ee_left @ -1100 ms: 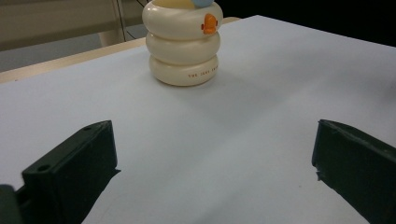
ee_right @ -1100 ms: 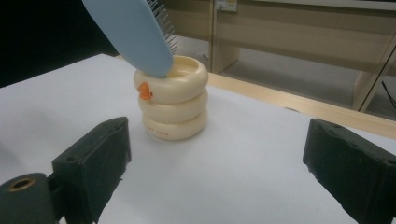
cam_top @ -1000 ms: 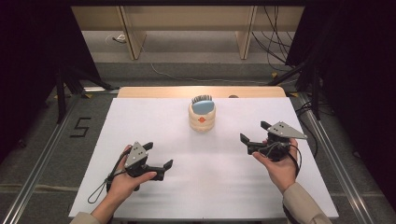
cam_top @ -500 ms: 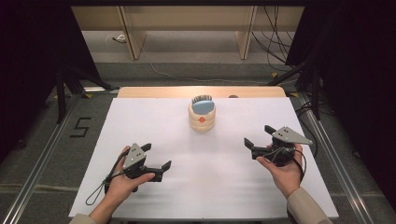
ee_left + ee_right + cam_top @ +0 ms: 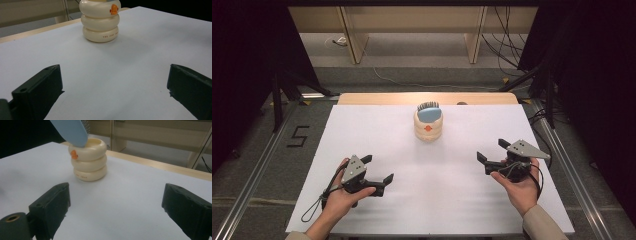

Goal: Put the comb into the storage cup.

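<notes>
The blue brush [image 5: 428, 111] stands in the cream ringed holder [image 5: 428, 128], upper centre of the high view. Nothing is begun: your left gripper [image 5: 378, 170] and right gripper [image 5: 490, 153] sit low, jaws spread wide and empty, well apart from it.

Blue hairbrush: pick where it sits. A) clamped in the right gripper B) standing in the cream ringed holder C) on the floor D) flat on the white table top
B: the blue hairbrush stands in the cream ringed holder, its head sticking out of the opening; both grippers are open and apart from it.
</notes>
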`<state>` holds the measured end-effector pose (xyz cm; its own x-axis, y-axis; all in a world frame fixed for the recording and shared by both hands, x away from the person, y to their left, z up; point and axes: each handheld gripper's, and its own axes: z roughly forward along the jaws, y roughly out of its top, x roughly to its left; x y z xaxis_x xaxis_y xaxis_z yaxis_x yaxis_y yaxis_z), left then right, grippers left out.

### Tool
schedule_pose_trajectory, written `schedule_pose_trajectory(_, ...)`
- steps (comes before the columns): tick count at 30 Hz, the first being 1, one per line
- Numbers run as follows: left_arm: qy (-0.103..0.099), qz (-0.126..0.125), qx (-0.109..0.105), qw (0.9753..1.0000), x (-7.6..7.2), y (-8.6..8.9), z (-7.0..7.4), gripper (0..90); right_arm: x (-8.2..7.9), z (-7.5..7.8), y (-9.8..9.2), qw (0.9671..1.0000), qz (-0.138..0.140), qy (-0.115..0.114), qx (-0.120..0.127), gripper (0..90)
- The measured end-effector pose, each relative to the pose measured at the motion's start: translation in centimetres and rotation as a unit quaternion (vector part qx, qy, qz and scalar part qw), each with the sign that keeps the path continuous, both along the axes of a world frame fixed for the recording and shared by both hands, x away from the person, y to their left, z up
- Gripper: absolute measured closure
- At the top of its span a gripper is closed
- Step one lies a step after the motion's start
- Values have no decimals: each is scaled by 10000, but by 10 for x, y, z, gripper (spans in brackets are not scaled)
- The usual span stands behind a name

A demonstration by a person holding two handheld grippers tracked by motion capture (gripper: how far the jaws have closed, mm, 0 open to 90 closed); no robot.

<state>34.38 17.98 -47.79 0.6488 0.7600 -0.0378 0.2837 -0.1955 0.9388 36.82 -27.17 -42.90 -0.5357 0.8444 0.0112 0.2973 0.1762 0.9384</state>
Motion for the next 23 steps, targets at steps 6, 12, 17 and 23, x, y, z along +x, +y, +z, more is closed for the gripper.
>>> schedule_pose_trajectory(6,2,7,6,10000,-1,1,-1,0,-2,-3,-2,10000,-9,37,-33,93)
schedule_pose_trajectory(12,10,-11,28,10000,-1,1,-2,0,-1,-4,-3,10000,-12,66,-39,93)
schedule_pose_trajectory(17,12,5,12,10000,0,1,-2,0,0,-5,-4,10000,-15,67,-40,93)
schedule_pose_trajectory(23,12,-15,16,10000,1,0,-2,0,0,-6,-3,10000,-8,62,-53,93)
